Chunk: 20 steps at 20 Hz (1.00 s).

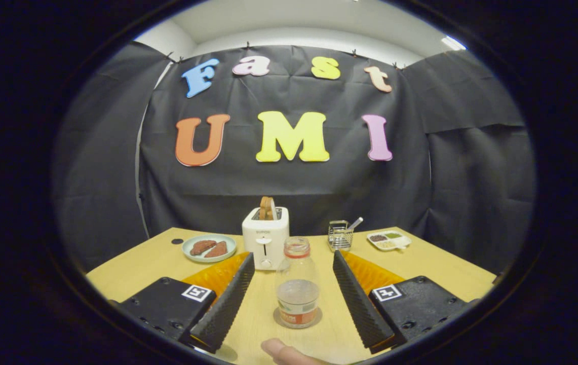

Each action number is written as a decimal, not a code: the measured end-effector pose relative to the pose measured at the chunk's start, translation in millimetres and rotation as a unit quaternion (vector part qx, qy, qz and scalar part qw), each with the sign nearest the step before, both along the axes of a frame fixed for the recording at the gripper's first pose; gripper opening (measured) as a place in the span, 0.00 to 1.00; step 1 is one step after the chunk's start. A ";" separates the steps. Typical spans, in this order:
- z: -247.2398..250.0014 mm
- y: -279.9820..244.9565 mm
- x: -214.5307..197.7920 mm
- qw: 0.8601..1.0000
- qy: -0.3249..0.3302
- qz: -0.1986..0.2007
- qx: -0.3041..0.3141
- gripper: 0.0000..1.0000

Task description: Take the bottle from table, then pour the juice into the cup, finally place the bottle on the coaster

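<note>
We find the tool (294, 284) spread wide and gripping nothing; the bottle (297, 282) stands upright on the coaster (297, 318) between the fingers, touching neither, on the tabletop (157, 263); a fingertip (283, 352) lies just before it. We judge tipping the main risk; either finger could brush the tall, nearly empty bottle; the toaster (265, 236) stands just beyond.

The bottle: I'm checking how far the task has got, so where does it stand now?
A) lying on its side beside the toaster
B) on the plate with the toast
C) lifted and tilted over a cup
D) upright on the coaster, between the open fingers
D: the bottle stands upright on the round coaster, with the gripper open and neither finger touching it.
</note>
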State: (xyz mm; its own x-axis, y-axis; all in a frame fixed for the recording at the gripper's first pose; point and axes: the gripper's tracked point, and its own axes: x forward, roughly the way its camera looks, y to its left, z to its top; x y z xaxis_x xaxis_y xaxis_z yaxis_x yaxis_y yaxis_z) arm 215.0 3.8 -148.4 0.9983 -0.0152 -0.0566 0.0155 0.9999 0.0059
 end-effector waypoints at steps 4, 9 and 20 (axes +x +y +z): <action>37.9 0.9 -30.7 1.000 -0.016 -0.010 -0.012 0.99; 83.3 4.8 -74.6 0.999 -0.025 -0.018 -0.028 1.00; 161.4 -5.8 -188.9 0.999 -0.040 -0.029 -0.007 1.00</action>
